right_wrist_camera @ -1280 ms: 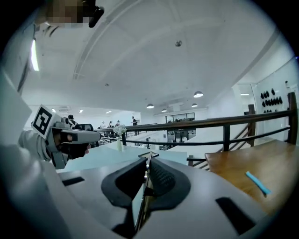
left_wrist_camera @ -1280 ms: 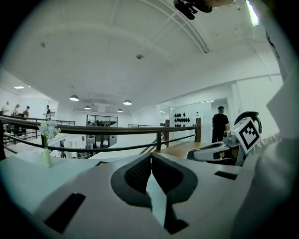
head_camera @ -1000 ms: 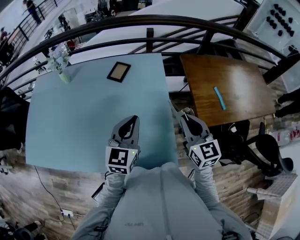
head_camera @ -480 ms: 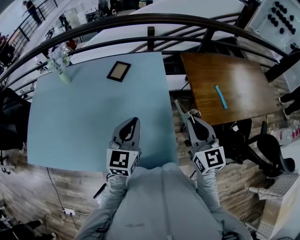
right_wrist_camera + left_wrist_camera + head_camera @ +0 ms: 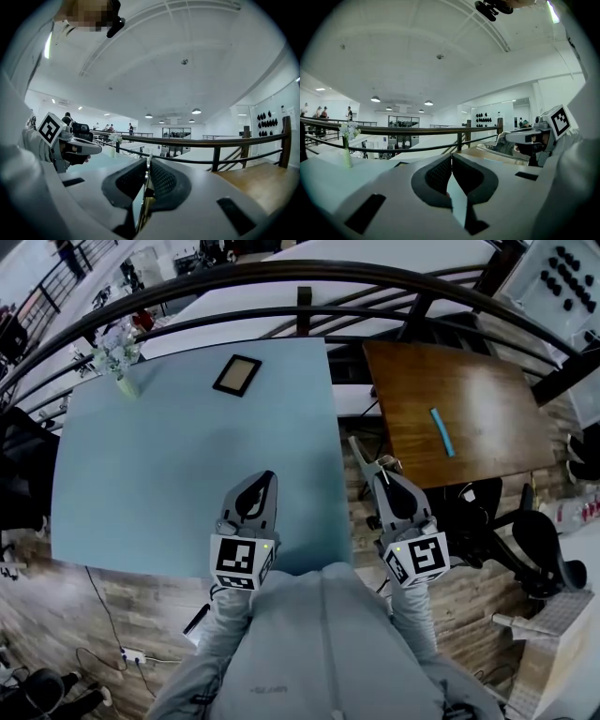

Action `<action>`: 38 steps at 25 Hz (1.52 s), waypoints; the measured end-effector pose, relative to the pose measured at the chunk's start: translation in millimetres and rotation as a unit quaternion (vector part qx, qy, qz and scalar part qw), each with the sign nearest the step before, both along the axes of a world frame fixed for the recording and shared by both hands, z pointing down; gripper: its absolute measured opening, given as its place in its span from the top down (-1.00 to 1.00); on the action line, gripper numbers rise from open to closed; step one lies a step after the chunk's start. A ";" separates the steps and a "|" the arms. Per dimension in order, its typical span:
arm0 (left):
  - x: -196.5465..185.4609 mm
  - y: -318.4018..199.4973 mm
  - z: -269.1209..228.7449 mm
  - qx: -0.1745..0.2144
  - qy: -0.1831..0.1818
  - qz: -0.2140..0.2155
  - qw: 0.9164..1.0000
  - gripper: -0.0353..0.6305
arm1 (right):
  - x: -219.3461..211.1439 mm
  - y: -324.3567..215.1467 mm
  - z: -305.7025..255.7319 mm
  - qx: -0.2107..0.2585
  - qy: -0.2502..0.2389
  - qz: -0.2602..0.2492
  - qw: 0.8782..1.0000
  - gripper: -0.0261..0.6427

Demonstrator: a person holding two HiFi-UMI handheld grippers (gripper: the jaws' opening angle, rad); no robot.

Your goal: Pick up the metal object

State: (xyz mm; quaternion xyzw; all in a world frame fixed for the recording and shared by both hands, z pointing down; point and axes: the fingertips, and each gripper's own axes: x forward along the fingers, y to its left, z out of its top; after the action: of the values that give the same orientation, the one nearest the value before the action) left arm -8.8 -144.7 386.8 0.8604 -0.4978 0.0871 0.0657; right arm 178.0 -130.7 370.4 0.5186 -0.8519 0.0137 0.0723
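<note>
My right gripper [image 5: 378, 472] is shut on a thin, flat metal strip [image 5: 361, 454] that sticks out past the jaw tips, pointing up and left. It hangs over the wooden floor between the two tables, just off the blue table's right edge. In the right gripper view the metal strip [image 5: 146, 180] stands on edge, pinched between the dark pads [image 5: 161, 180] of the right gripper [image 5: 148, 161]. My left gripper [image 5: 269, 474] hovers over the front of the light blue table [image 5: 169, 456]. Its jaws are shut with nothing between them, as the left gripper [image 5: 451, 157] shows in its own view.
A black picture frame [image 5: 236, 374] and a small vase of flowers [image 5: 117, 362] stand at the blue table's far side. A brown wooden table [image 5: 469, 390] on the right carries a blue stick [image 5: 441, 432]. A dark railing [image 5: 300, 282] runs behind; an office chair [image 5: 539, 549] is at right.
The right gripper with the metal strip has drifted slightly right and toward me; the strip stays clamped. The left gripper has barely moved.
</note>
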 end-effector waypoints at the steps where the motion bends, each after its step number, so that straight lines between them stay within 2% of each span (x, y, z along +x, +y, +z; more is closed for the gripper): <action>1: -0.4 -0.1 0.1 -0.001 0.000 0.000 1.000 0.81 | -0.6 -0.2 0.3 -0.001 0.000 -0.001 1.000 0.81; 15: -1.8 -3.4 1.6 -0.004 0.002 -0.003 1.000 0.81 | -10.2 -5.2 3.8 -0.007 -0.003 -0.018 1.000 0.81; 38: -3.8 -6.4 5.0 -0.008 0.003 -0.005 1.000 0.81 | -7.4 -6.6 8.9 -0.018 -0.012 -0.014 1.000 0.81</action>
State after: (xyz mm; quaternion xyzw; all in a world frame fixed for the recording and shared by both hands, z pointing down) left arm -12.6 -151.2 391.8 0.8575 -0.5014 0.0879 0.0745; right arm 170.5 -137.3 379.3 0.5051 -0.8594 0.0341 0.0715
